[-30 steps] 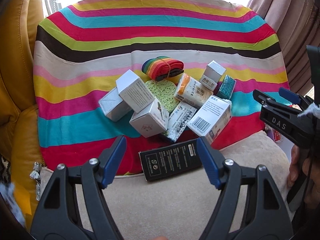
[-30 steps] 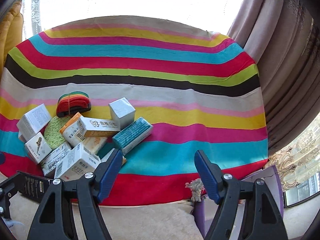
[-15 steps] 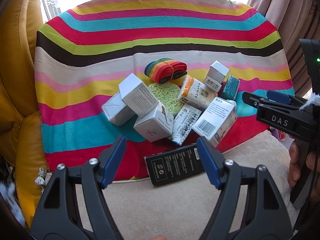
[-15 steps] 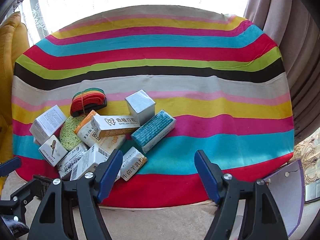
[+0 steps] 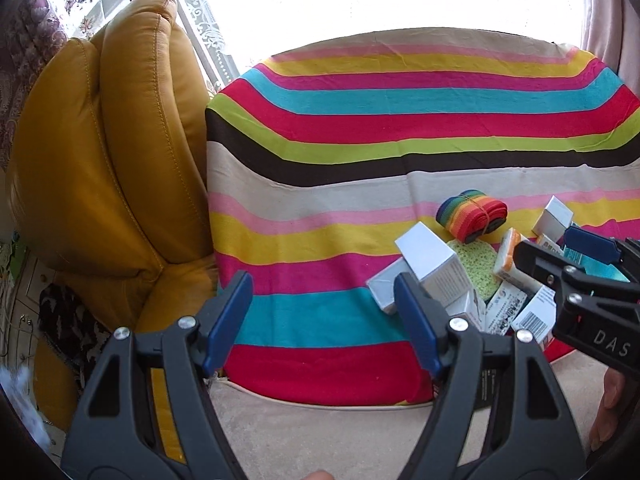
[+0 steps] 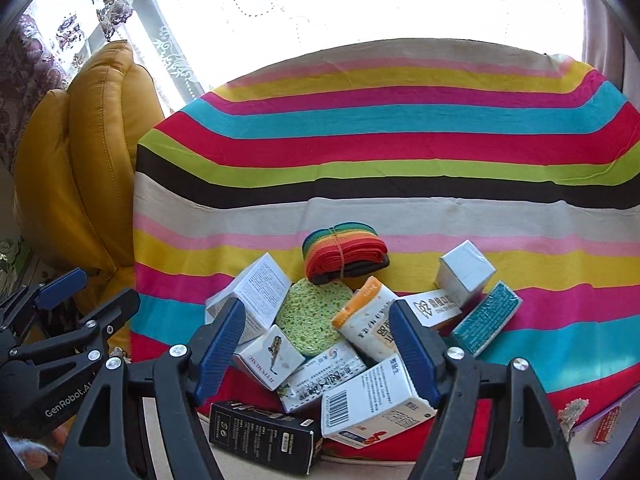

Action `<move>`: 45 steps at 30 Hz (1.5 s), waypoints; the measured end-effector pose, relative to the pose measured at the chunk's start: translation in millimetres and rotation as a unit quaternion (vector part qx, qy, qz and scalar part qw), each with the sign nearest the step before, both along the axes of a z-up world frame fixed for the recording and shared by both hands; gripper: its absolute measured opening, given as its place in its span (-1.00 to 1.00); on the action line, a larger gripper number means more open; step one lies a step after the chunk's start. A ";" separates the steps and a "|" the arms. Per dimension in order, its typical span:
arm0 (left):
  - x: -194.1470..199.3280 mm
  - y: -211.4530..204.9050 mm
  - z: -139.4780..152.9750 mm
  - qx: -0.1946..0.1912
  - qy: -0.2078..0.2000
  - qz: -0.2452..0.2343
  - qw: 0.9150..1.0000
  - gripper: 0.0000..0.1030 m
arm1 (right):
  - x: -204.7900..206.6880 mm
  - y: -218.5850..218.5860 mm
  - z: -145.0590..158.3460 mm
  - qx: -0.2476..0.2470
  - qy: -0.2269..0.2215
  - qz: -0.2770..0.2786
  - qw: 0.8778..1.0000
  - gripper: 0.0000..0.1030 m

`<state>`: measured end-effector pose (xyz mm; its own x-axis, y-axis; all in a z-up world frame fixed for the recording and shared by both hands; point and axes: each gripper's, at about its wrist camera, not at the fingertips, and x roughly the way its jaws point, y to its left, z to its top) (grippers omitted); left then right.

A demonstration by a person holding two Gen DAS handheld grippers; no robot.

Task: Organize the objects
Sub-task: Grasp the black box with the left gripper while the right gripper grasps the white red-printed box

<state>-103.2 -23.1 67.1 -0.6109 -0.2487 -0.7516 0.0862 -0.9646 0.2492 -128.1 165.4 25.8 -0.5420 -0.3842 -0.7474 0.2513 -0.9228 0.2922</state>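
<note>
A heap of small cartons lies on the striped cloth (image 6: 400, 140): white boxes, a barcode box (image 6: 376, 400), a teal box (image 6: 486, 318), an orange-topped packet (image 6: 368, 316), a black box (image 6: 264, 436), a green sponge (image 6: 314, 320) and a rainbow strap roll (image 6: 344, 250). My right gripper (image 6: 318, 336) hovers open over the heap, gripping nothing. My left gripper (image 5: 322, 320) is open and empty above bare cloth, left of the heap (image 5: 460, 276). In the left wrist view the right gripper (image 5: 548, 246) covers part of the heap.
A mustard leather armchair (image 5: 100, 160) stands against the cloth's left edge. Beige cushion (image 5: 340, 440) runs along the front. A curtain (image 6: 608, 40) hangs at the right, with a bright window behind. The left gripper (image 6: 96, 292) shows at the left of the right wrist view.
Both views have swung left. The heap slid to the right edge of the left wrist view and now sits centred under the right gripper. Both jaws stand as wide as before.
</note>
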 end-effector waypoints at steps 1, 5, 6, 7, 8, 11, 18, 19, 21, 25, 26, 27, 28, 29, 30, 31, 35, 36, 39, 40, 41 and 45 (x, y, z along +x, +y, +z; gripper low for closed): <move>1.8 -1.1 -0.1 -0.008 -0.002 0.002 1.000 0.47 | 0.6 -4.4 0.7 -0.006 0.004 0.005 1.000 0.46; 11.5 -5.7 1.8 -0.034 -0.008 0.016 0.999 0.47 | 5.2 -18.6 0.0 -0.029 0.008 0.026 0.999 0.46; 15.0 -6.0 3.1 -0.042 -0.007 0.020 0.999 0.47 | 6.8 -21.2 0.0 -0.032 0.011 0.029 0.999 0.46; 17.9 -6.8 4.3 -0.050 -0.006 0.023 0.998 0.47 | 8.8 -23.4 0.5 -0.035 0.014 0.031 0.999 0.46; 21.5 -7.0 5.5 -0.058 -0.003 0.026 0.998 0.47 | 11.2 -25.0 1.3 -0.037 0.017 0.034 0.999 0.46; 31.4 -5.9 9.4 -0.064 0.009 0.024 0.998 0.48 | 19.0 -28.0 3.9 -0.010 0.034 0.022 0.999 0.46; 12.9 -16.4 -10.3 0.121 -0.042 0.018 0.992 0.49 | 27.1 3.8 1.3 0.083 0.040 -0.015 0.996 0.46; 13.0 -12.7 -12.9 0.130 -0.049 0.004 0.990 0.49 | 29.3 14.5 -1.3 0.095 0.037 -0.021 0.995 0.46; 14.7 4.2 -23.5 0.144 -0.088 -0.055 0.984 0.49 | 34.1 39.3 -10.8 0.108 0.020 -0.033 0.993 0.49; 14.5 27.1 -50.3 0.252 -0.175 -0.123 0.944 0.57 | 37.1 90.0 -35.4 0.067 -0.059 -0.058 0.994 0.50; 13.4 33.9 -55.1 0.250 -0.181 -0.129 0.942 0.59 | 38.6 99.9 -39.8 0.053 -0.074 -0.061 0.994 0.50; 13.0 40.6 -60.1 0.240 -0.185 -0.131 0.944 0.63 | 40.2 107.4 -42.8 0.041 -0.085 -0.058 0.994 0.50; 11.7 45.1 -65.6 0.241 -0.196 -0.130 0.942 0.68 | 42.2 113.9 -45.2 0.034 -0.093 -0.054 0.994 0.50; 10.0 48.0 -71.4 0.255 -0.213 -0.125 0.935 0.71 | 44.7 119.9 -46.7 0.038 -0.098 -0.056 0.993 0.50; 7.5 50.7 -78.3 0.273 -0.228 -0.109 0.928 0.78 | 46.6 124.6 -46.6 0.048 -0.101 -0.064 0.992 0.50; 6.1 53.2 -84.8 0.282 -0.240 -0.089 0.925 0.85 | 48.4 127.6 -45.4 0.058 -0.100 -0.074 0.991 0.50; -1.5 73.1 -106.5 0.256 -0.256 -0.066 0.930 0.88 | 54.8 115.6 -32.3 0.102 -0.071 -0.060 0.990 0.60; -1.9 77.2 -111.2 0.243 -0.258 -0.072 0.932 0.79 | 54.7 106.5 -30.1 0.115 -0.062 -0.043 0.990 0.64; 4.7 72.4 -100.0 0.247 -0.226 -0.069 0.940 0.75 | 52.5 78.8 -27.9 0.136 -0.052 0.002 0.989 0.66; 8.9 70.3 -92.3 0.243 -0.208 -0.070 0.945 0.75 | 50.8 72.0 -29.0 0.126 -0.057 0.019 0.990 0.67; 13.5 68.0 -84.9 0.237 -0.193 -0.070 0.950 0.75 | 47.1 68.0 -31.4 0.110 -0.071 0.028 0.991 0.68; 32.6 46.1 -60.9 0.224 -0.142 -0.060 0.962 0.75 | 30.6 61.9 -44.4 0.035 -0.134 0.021 0.990 0.71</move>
<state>-70.6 23.0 6.2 -0.3686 0.1983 -0.9082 -0.0421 -0.9796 -0.1967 -97.6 227.3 -18.6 -0.3050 -0.3435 -0.8882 0.2119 -0.9338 0.2884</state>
